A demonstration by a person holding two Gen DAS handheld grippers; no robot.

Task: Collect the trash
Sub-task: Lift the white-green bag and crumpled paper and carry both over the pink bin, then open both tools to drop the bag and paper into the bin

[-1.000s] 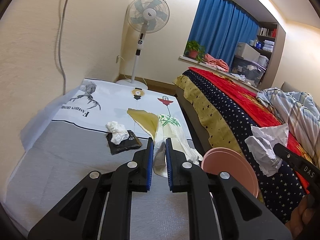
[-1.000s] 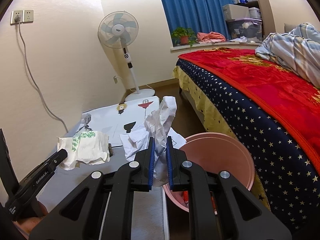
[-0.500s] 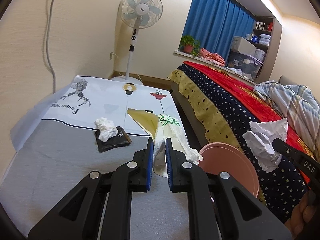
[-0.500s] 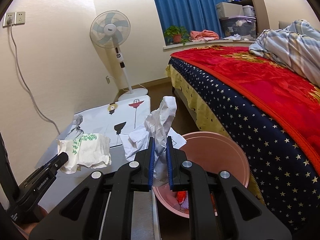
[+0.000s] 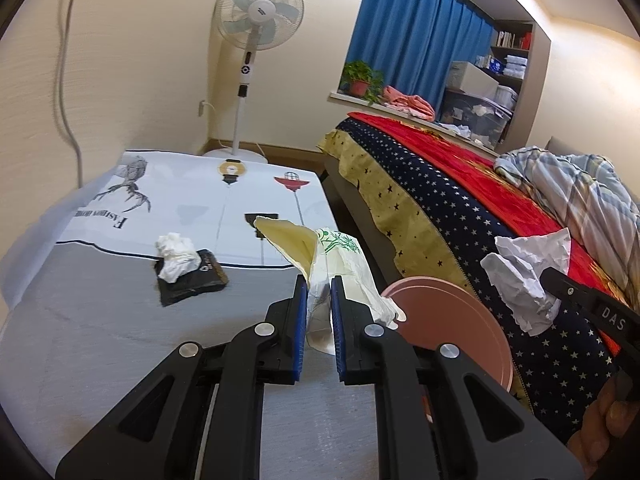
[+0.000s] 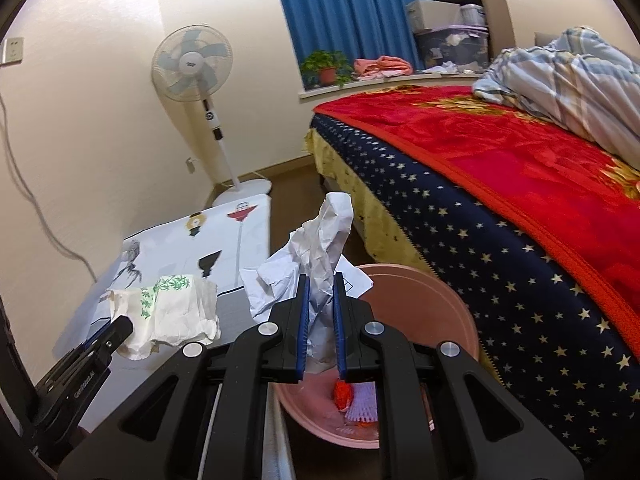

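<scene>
Paper wad (image 6: pixel 320 264) btwn R claw (image 6: pixel 319 320) pads

Bench (image 5: pixel 100 320): grey cloth, with a white section printed in black figures and lettering. Wrapper (image 5: pixel 340 256): cream-white with a green leaf print. Crumpled paper (image 6: pixel 320 248): plain white. Bin (image 6: pixel 432 300): pink. Packet (image 5: pixel 192 284): black, under a white tissue wad (image 5: pixel 176 256). Bed cover (image 6: pixel 520 184): red, bordered navy with gold stars. Curtain (image 5: pixel 416 36): blue. Tool pads: blue on black.
</scene>
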